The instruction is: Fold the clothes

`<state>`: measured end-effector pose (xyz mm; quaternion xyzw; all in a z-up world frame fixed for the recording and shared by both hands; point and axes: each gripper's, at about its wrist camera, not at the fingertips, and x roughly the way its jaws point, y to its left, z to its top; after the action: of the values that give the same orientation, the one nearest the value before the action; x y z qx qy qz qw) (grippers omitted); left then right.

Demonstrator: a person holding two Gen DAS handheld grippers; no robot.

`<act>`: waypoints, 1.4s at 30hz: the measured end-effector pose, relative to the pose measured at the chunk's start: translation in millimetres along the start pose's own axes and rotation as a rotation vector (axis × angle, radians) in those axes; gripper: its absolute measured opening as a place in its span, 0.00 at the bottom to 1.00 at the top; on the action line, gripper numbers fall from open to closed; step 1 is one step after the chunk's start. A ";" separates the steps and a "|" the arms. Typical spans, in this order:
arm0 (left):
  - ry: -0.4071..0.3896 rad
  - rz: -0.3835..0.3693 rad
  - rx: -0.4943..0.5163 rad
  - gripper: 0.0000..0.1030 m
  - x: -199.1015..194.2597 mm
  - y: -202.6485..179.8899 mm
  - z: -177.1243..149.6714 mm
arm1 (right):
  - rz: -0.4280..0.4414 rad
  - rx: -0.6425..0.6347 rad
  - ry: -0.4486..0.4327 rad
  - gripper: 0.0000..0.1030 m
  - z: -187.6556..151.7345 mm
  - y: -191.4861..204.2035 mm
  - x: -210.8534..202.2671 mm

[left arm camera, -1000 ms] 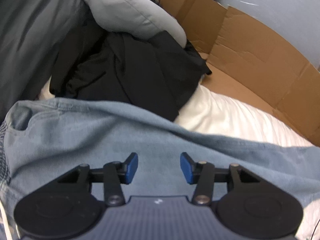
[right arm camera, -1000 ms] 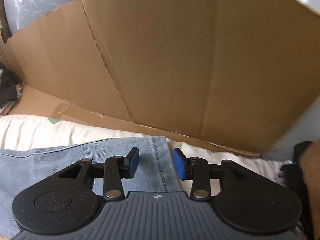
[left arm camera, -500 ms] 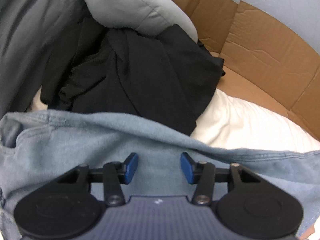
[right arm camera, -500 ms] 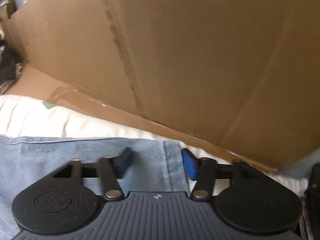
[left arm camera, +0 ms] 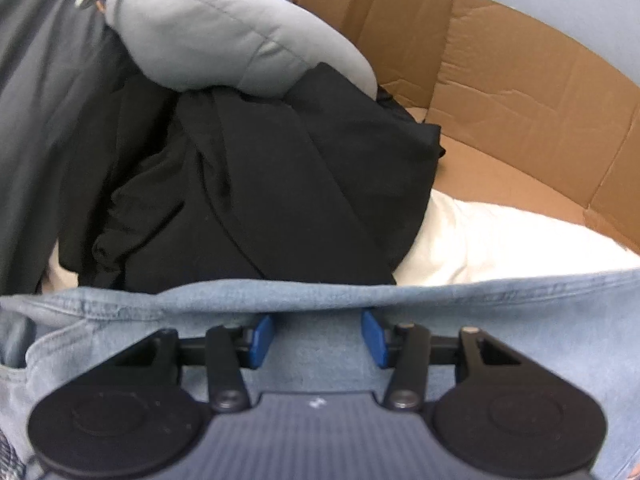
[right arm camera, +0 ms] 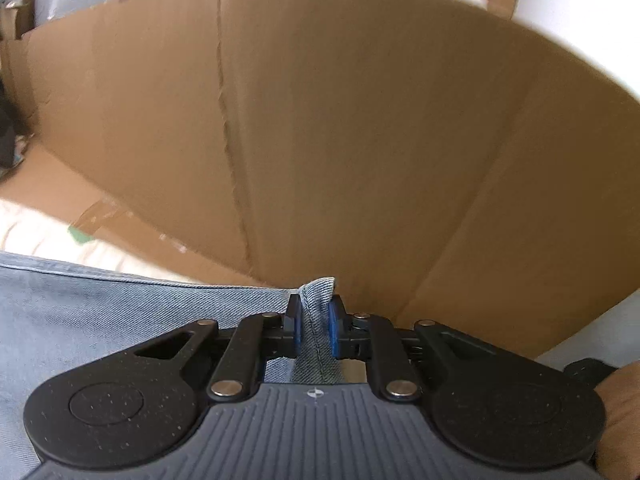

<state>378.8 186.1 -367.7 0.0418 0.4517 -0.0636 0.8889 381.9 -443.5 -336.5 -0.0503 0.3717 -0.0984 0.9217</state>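
A light blue denim garment lies across a white bed surface. In the left wrist view my left gripper is open, its blue pads straddling the denim just below its upper edge. In the right wrist view my right gripper is shut on a hemmed corner of the denim garment, which sticks up between the pads; the rest of the denim spreads to the left.
A heap of black clothes with a grey padded jacket on top lies beyond the denim on the left. Cardboard walls stand behind the bed. A tall cardboard sheet fills the right wrist view.
My right gripper has closed on the denim's hemmed corner and lifted it. My left gripper has moved forward to the denim's upper edge, still open.
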 end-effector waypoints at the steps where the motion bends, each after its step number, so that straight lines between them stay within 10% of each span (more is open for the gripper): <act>1: 0.000 0.001 0.005 0.48 1.1 -0.6 1.2 | -0.013 -0.001 -0.009 0.11 1.8 0.5 -1.1; 17: 0.013 0.045 0.056 0.47 11.2 -1.8 19.2 | -0.070 0.025 -0.016 0.32 5.7 8.1 -9.4; 31: 0.065 -0.162 0.160 0.46 -19.1 -89.6 -16.1 | 0.288 -0.011 0.071 0.33 -26.1 99.6 -46.2; 42: 0.081 -0.235 0.310 0.50 6.5 -160.4 -31.3 | 0.343 -0.104 0.139 0.38 -30.0 153.4 -16.4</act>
<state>333.4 31.1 -394.0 0.1279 0.4738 -0.2342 0.8392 371.5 -290.8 -372.4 -0.0269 0.4420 0.0764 0.8934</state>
